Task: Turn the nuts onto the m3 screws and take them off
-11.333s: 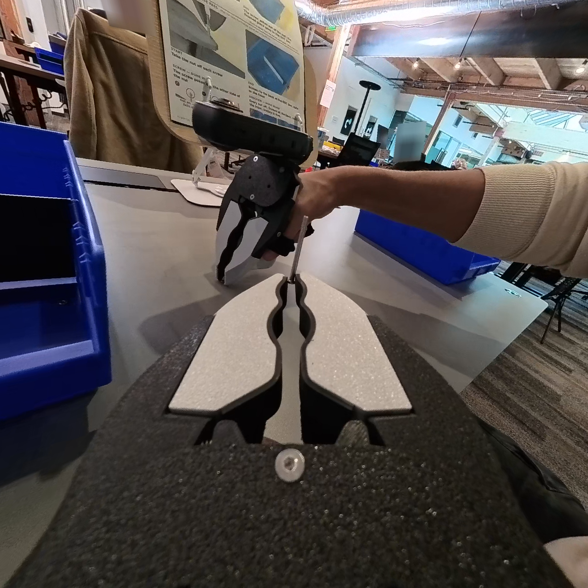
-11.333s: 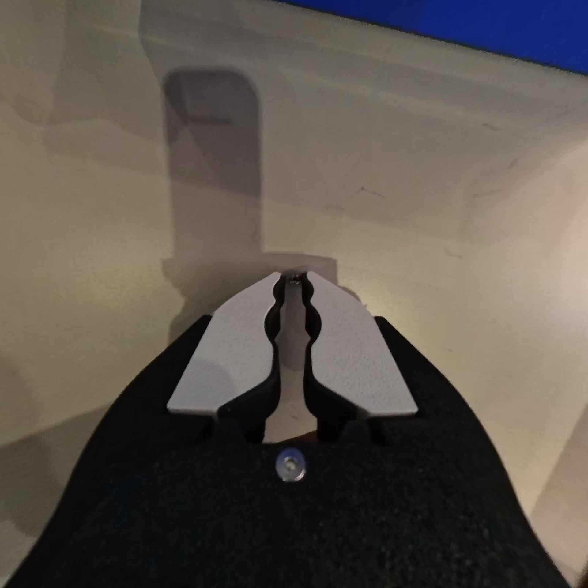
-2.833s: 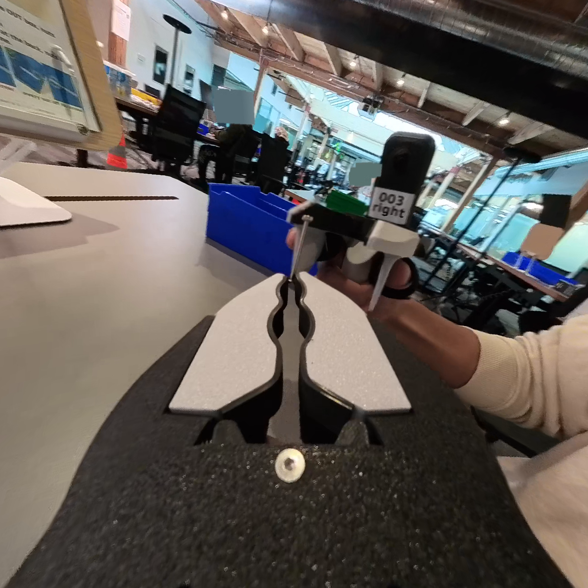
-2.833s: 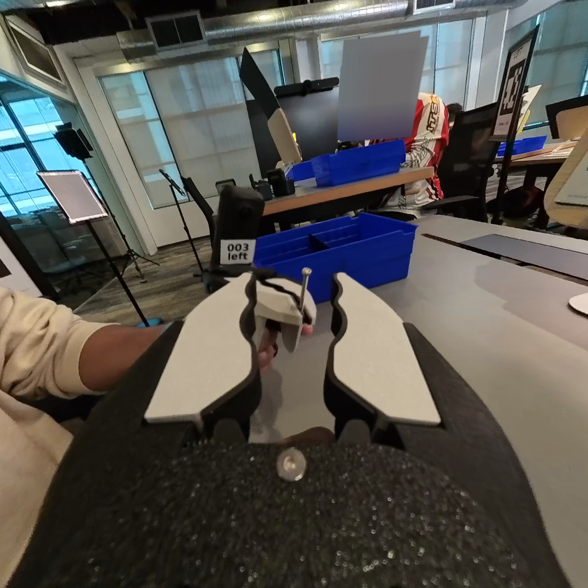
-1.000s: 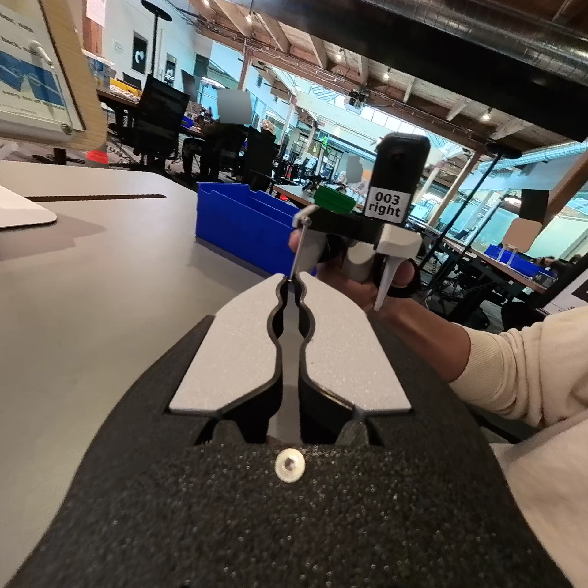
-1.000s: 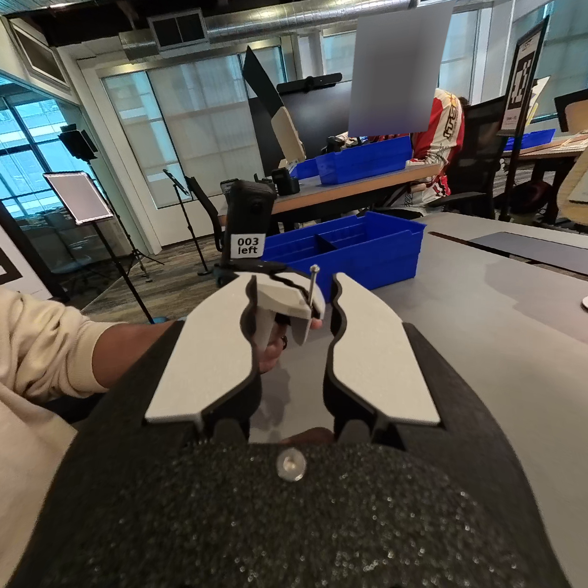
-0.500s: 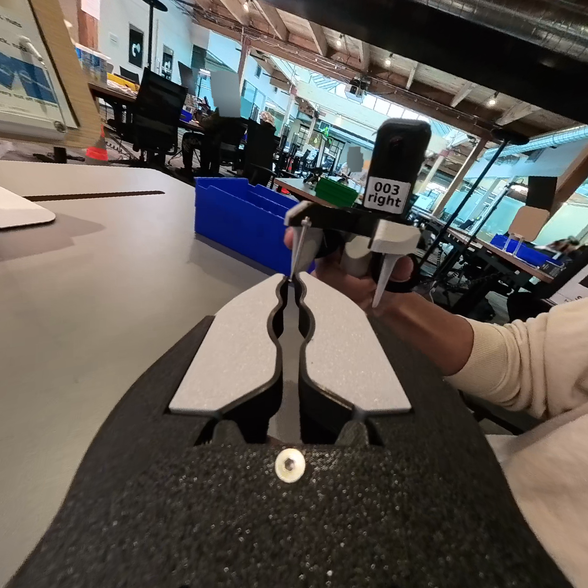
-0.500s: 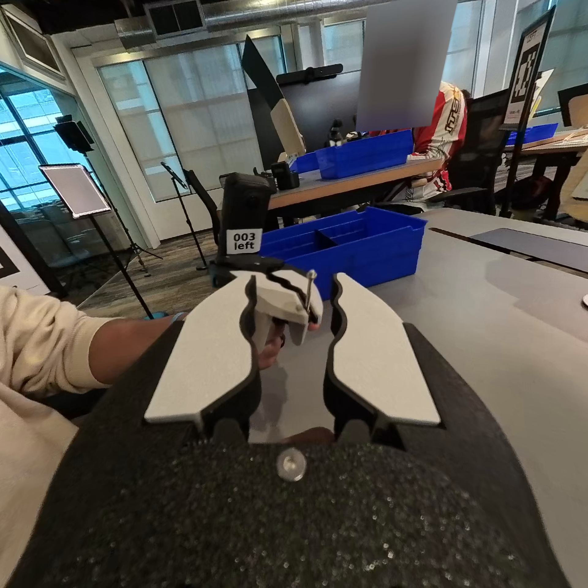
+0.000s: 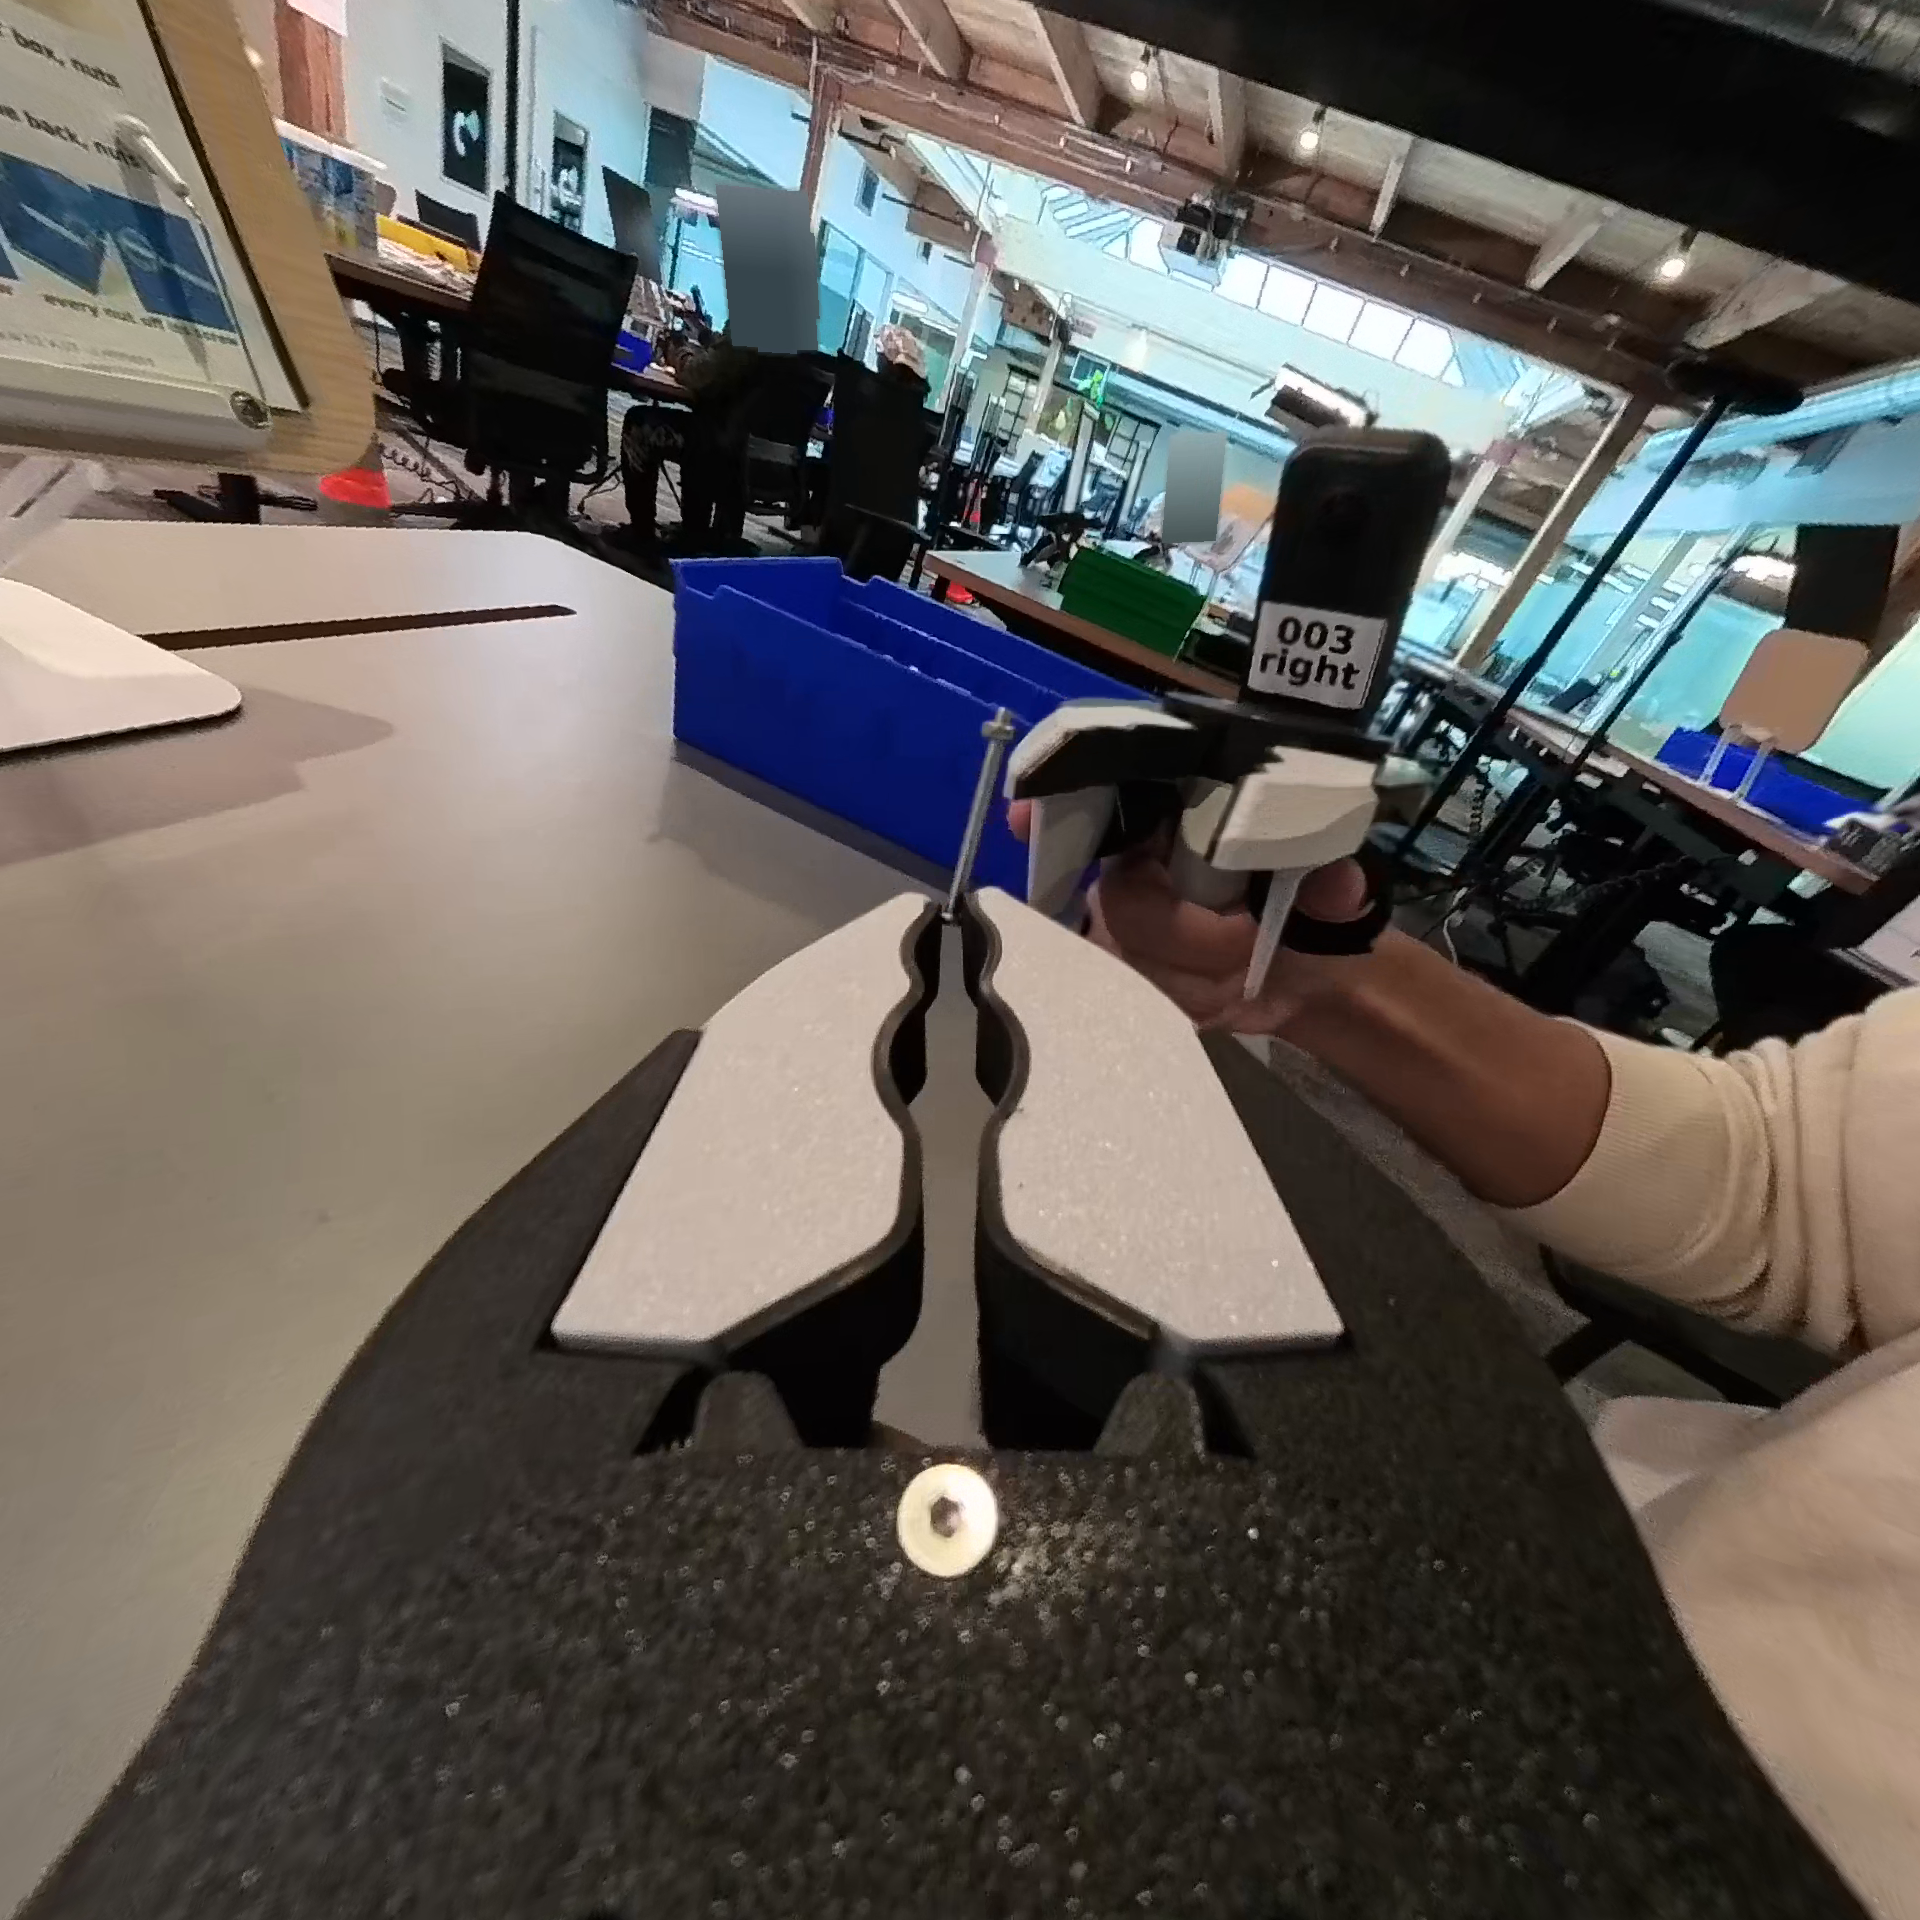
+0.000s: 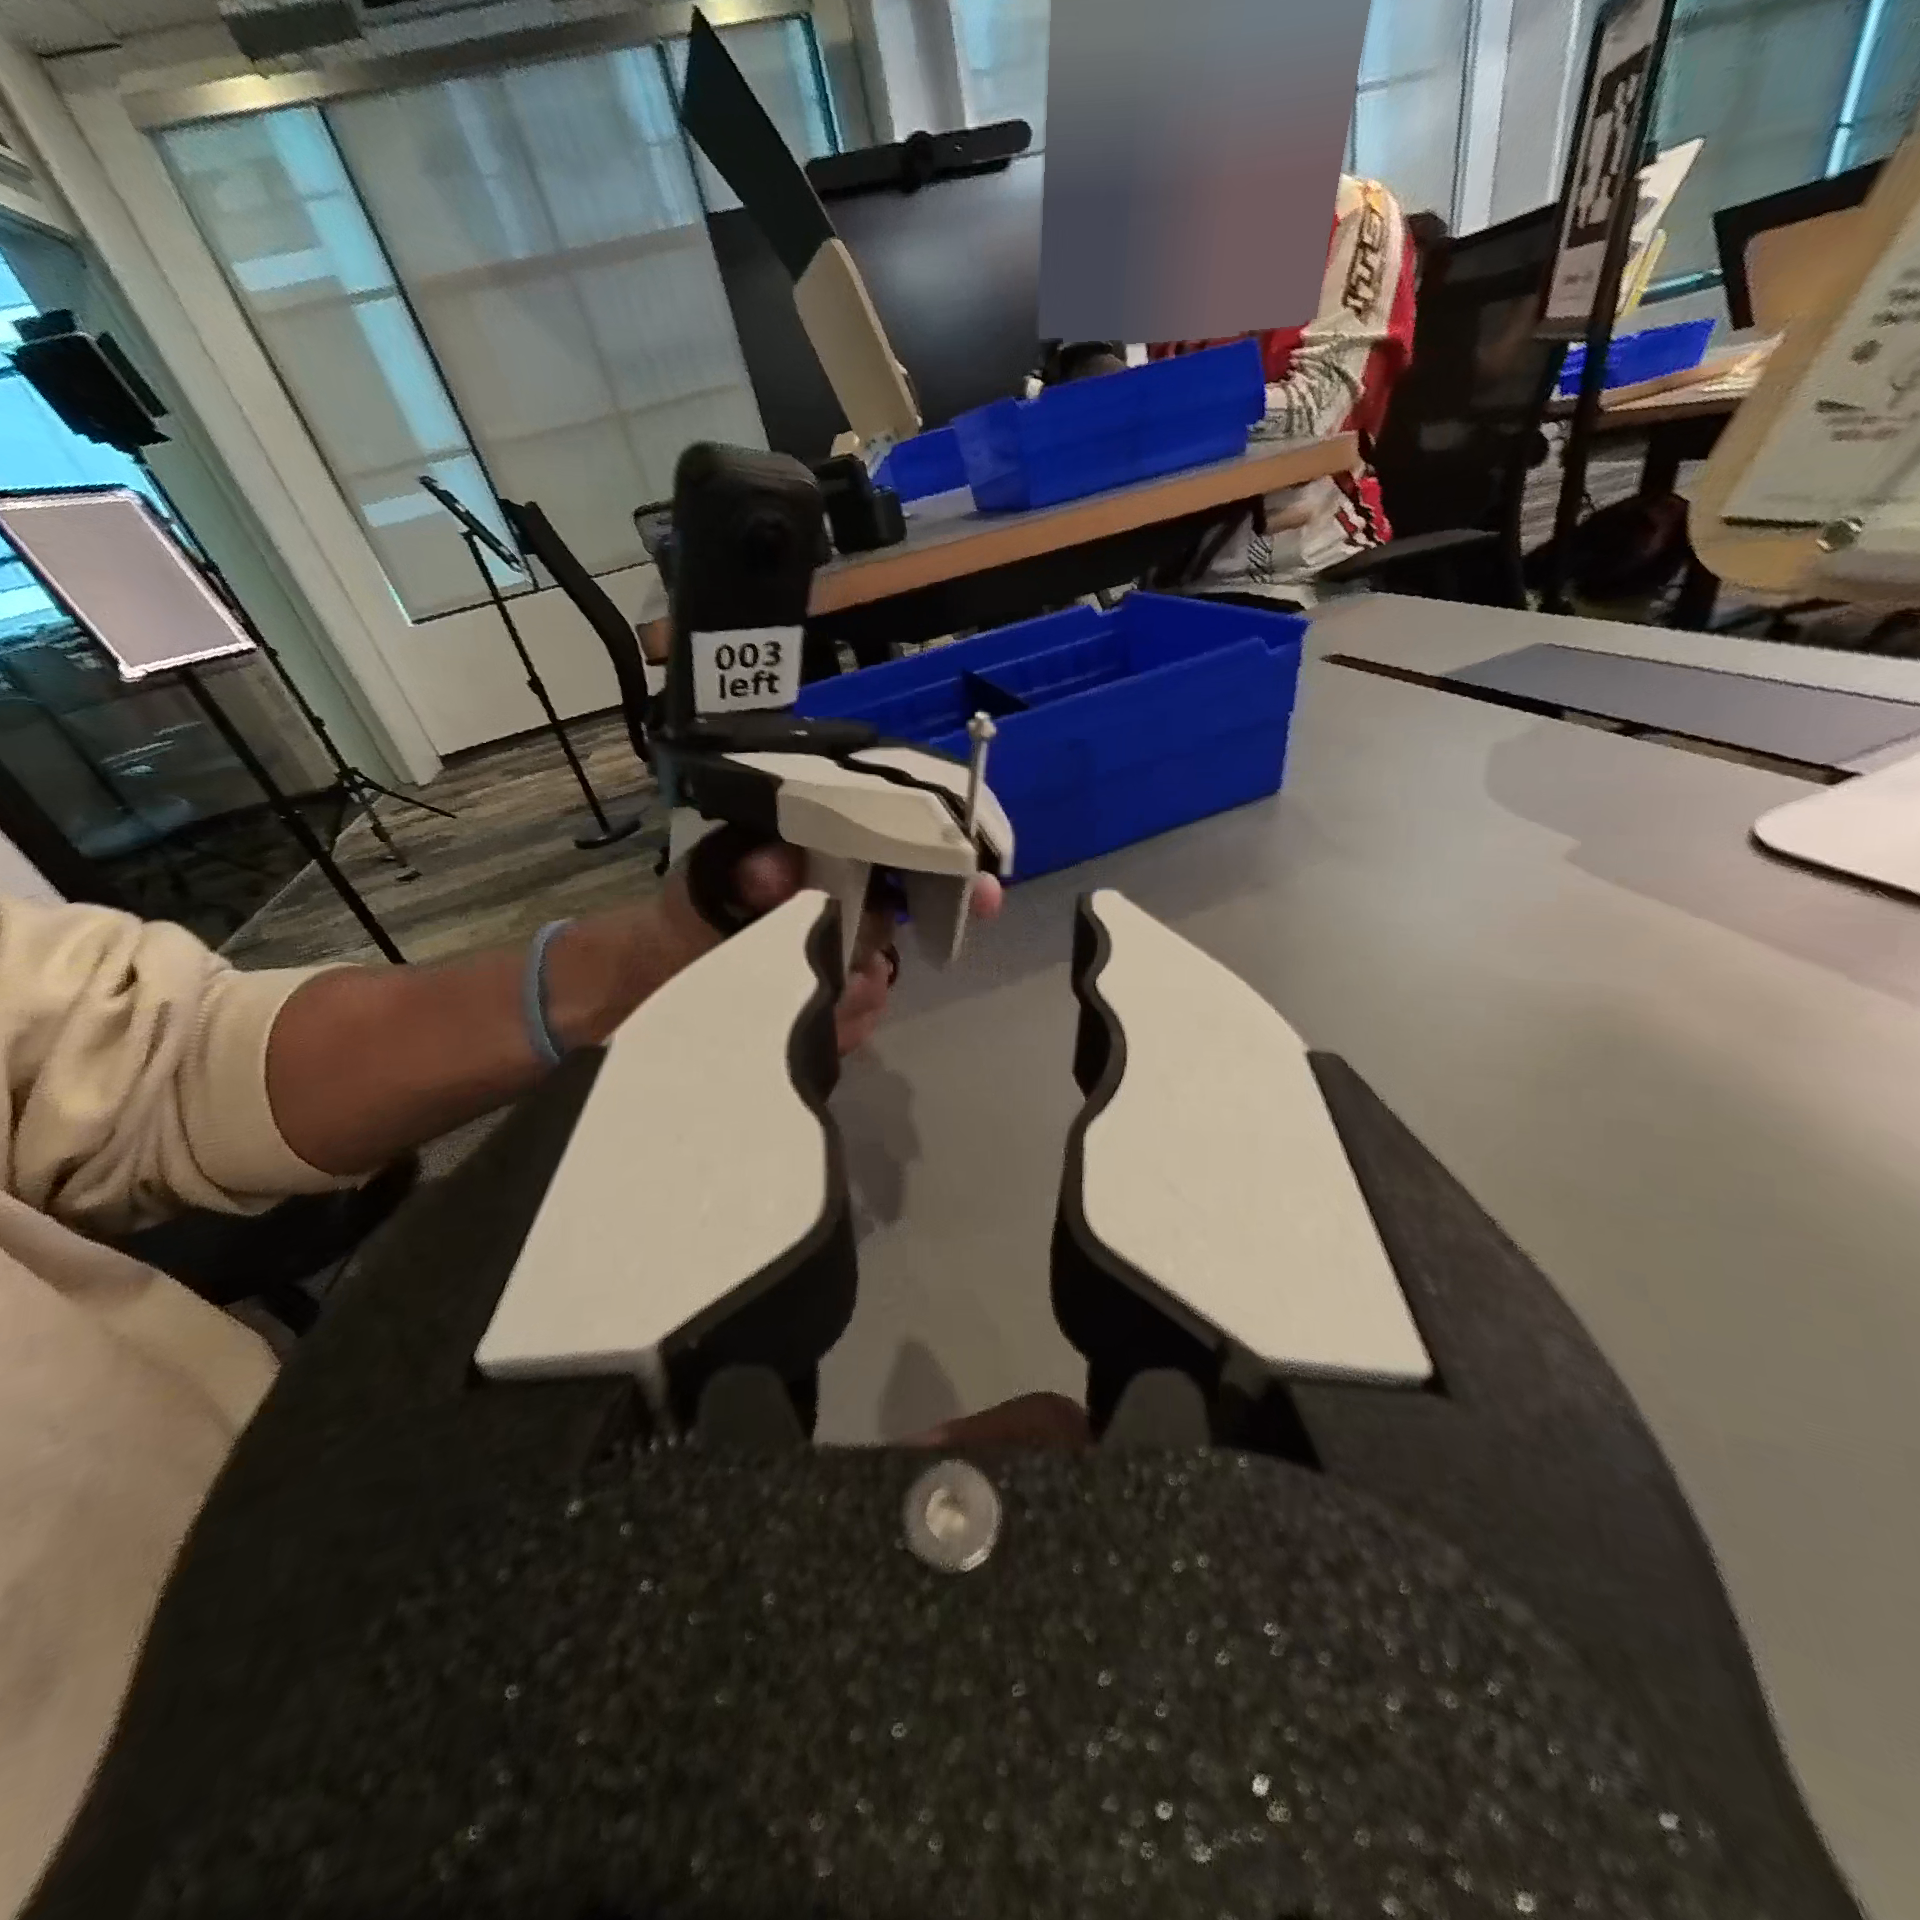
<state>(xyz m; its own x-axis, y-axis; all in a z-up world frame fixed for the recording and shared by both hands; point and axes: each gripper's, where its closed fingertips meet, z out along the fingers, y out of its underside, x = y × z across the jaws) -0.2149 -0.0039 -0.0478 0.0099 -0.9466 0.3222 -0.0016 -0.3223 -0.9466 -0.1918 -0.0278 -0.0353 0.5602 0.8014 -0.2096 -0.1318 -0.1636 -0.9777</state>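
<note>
My left gripper (image 9: pixel 954 916) is shut on the lower end of a thin long m3 screw (image 9: pixel 977 816). The screw stands nearly upright, with a small wider piece at its top end; I cannot tell whether that is the head or a nut. My right gripper (image 10: pixel 956 914) is open and empty. In the left wrist view the right gripper (image 9: pixel 1132 810) is held just right of the screw, apart from it. In the right wrist view the left gripper (image 10: pixel 982 836) holds the screw (image 10: pixel 977 774) just beyond my open fingers, above the grey table (image 10: pixel 1455 1039).
A blue divided bin (image 10: pixel 1122 727) stands on the table behind the left gripper. Another blue bin (image 9: pixel 831 707) stands at the table's far edge. A white stand base (image 9: pixel 94 675) carries an instruction board (image 9: pixel 125 260) at the far left. People sit at desks behind.
My right gripper has drawn away from the screw's top, to its right and a little back. The left gripper stays shut on the screw.
</note>
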